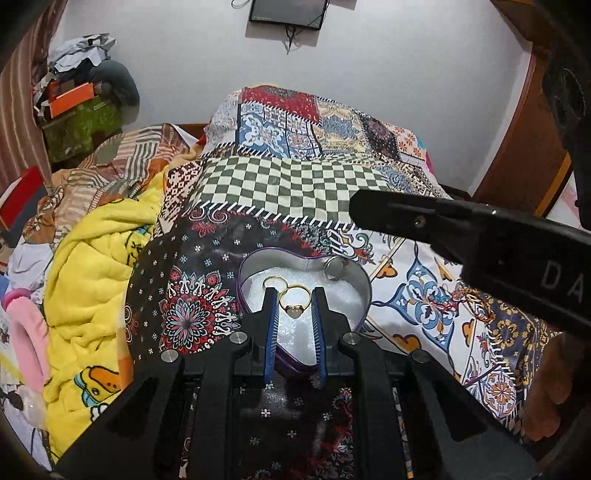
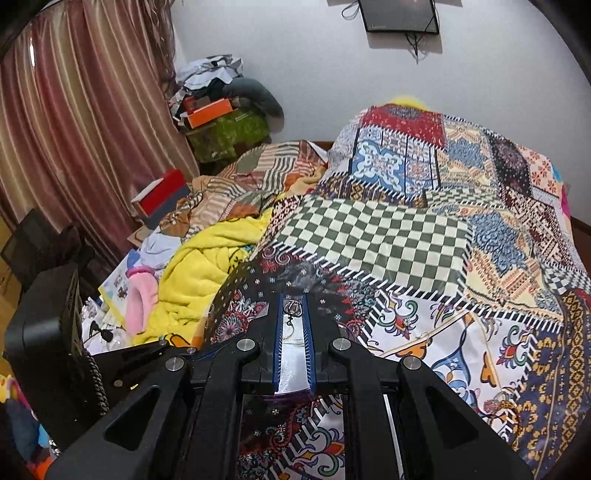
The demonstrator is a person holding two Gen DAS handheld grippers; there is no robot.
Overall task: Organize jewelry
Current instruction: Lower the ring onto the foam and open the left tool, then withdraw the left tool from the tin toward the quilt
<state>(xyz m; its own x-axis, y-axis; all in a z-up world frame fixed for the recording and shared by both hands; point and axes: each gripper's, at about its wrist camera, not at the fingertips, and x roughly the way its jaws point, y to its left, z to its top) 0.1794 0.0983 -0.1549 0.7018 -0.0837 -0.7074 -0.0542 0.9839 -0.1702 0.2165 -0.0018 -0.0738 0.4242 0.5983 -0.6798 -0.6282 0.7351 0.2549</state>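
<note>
Rings (image 1: 291, 301) lie in the heart tin (image 1: 364, 295); left claw (image 1: 294, 295) narrow, right claw (image 2: 293, 301) clamps a pendant (image 2: 291, 309).

- Heart-shaped tin (image 1: 364, 291): near tip hidden behind left gripper (image 1: 294, 295).
- Gold band (image 1: 274, 282): lower arc hidden behind a gripper finger.
- Small silver piece (image 2: 293, 309) between right gripper (image 2: 293, 301) fingers: too small to identify.
- Wall screen (image 1: 287, 13): cut by top edge.

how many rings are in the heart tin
3: a plain gold ring at back left, a gold ring with a pale heart stone in the middle, a silver ring by the right wall; the left gripper may hide more.
</note>
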